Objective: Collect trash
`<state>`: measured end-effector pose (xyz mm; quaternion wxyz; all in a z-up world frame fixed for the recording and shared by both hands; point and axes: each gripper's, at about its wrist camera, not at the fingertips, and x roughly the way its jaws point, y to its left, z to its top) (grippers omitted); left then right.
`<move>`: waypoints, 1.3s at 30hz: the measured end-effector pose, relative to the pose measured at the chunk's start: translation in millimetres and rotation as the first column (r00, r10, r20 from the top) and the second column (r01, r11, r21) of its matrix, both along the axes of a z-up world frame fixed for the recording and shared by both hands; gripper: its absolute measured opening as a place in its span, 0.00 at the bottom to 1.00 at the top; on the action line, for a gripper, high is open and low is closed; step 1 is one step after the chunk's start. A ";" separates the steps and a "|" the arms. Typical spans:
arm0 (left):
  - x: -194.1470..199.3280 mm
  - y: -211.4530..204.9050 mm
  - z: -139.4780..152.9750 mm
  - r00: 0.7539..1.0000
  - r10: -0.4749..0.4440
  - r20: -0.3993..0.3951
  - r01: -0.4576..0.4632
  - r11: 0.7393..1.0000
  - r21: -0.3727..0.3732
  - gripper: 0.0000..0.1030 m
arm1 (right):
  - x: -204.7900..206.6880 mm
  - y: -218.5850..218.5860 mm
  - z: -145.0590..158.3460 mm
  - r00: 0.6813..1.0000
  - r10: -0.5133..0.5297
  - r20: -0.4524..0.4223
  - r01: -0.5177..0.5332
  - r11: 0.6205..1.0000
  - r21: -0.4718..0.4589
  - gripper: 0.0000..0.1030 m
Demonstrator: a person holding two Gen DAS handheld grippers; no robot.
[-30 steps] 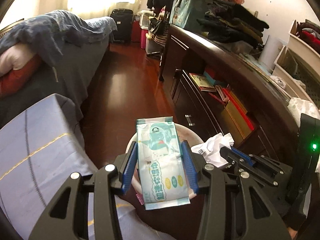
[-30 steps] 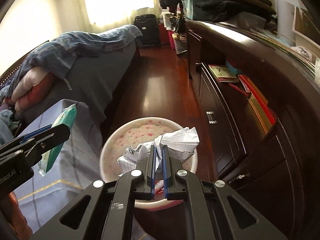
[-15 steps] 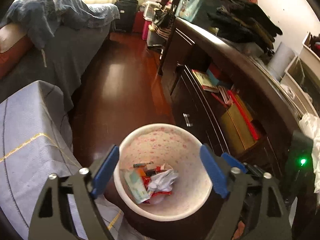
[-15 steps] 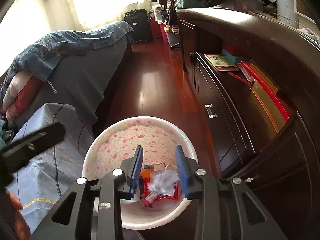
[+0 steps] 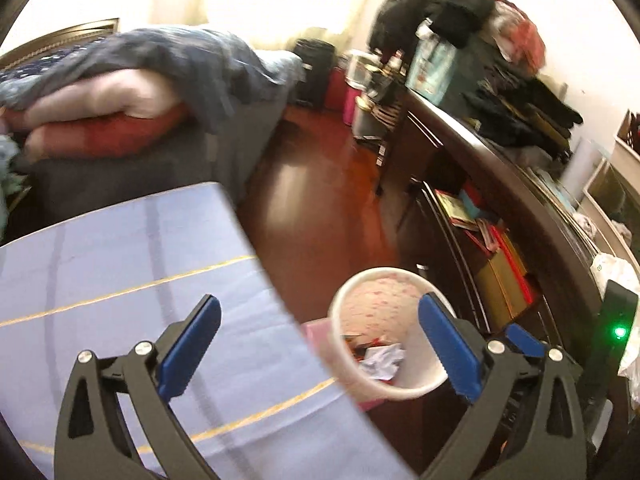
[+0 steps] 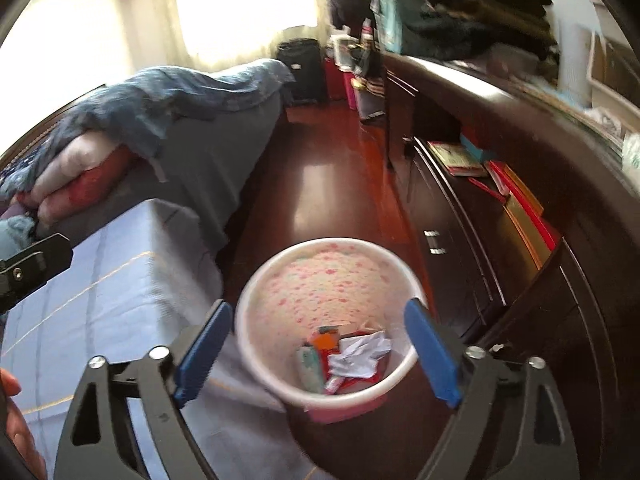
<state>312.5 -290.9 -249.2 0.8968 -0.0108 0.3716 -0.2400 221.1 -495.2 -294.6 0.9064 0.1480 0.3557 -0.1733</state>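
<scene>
Both tools have let go since a second ago: the teal-and-white packet point(image 6: 310, 368) and crumpled white paper point(image 6: 360, 354) now lie inside the round white bin with pink speckles point(image 6: 256, 356), on the dark red wooden floor point(image 6: 320, 184) beside the blue checked bedcover's point(image 6: 100, 300) corner. Nearest, the right gripper point(image 6: 318, 350) tilts downward over the bin, jaws just spread, empty; the left gripper point(image 5: 320, 344), likewise spread and empty, hangs over the bedcover's edge.

Black hand-held gripper point(image 5: 320, 346), blue pads point(image 5: 448, 346)
</scene>
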 end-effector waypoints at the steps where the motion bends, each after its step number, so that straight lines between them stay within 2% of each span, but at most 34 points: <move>1: -6.3 14.7 6.4 0.999 0.034 0.013 -0.034 0.999 0.010 0.96 | -2.3 11.4 6.0 1.000 0.020 0.007 -0.020 1.000 -0.008 0.91; 5: -35.7 72.0 32.8 0.985 0.156 0.073 -0.159 0.986 0.039 0.96 | -17.8 77.8 37.4 0.990 0.135 0.039 -0.132 0.989 -0.073 0.96; 9: -72.2 135.7 58.6 0.943 0.308 0.129 -0.315 0.948 0.041 0.96 | -34.4 132.1 64.9 0.966 0.245 0.080 -0.237 0.966 -0.099 0.96; 11: -93.6 167.3 73.1 0.916 0.370 0.156 -0.379 0.925 0.034 0.96 | -47.5 160.4 83.4 0.944 0.309 0.115 -0.298 0.949 -0.103 0.96; 13: -117.1 195.4 90.2 0.880 0.433 0.197 -0.449 0.892 0.045 0.96 | -59.2 178.6 97.7 0.926 0.348 0.149 -0.334 0.936 -0.107 0.96; 15: -135.6 213.1 104.5 0.854 0.464 0.235 -0.487 0.872 0.047 0.97 | -72.4 199.8 117.6 0.903 0.390 0.182 -0.372 0.920 -0.122 0.96; 18: -174.1 244.9 134.4 0.796 0.523 0.305 -0.556 0.831 0.028 0.97 | -92.5 223.7 145.6 0.868 0.440 0.228 -0.414 0.897 -0.156 0.96; 21: -208.3 265.8 159.4 0.751 0.552 0.361 -0.587 0.809 -0.016 0.97 | -113.7 241.0 172.4 0.838 0.460 0.293 -0.423 0.888 -0.182 0.96; 23: -225.3 275.9 172.9 0.732 0.561 0.387 -0.595 0.803 -0.037 0.97 | -127.0 251.3 188.0 0.820 0.473 0.322 -0.431 0.881 -0.196 0.96; 26: -247.9 285.1 190.1 0.718 0.561 0.413 -0.591 0.804 -0.066 0.97 | -141.3 265.1 202.9 0.802 0.485 0.350 -0.430 0.874 -0.226 0.96; 31: -271.8 293.5 206.4 0.699 0.565 0.438 -0.584 0.805 -0.107 0.97 | -161.3 281.5 214.9 0.793 0.482 0.372 -0.395 0.872 -0.288 0.96; 39: -291.9 291.9 219.5 0.675 0.558 0.483 -0.568 0.810 -0.142 0.97 | -178.0 282.7 228.7 0.789 0.456 0.412 -0.345 0.883 -0.318 0.96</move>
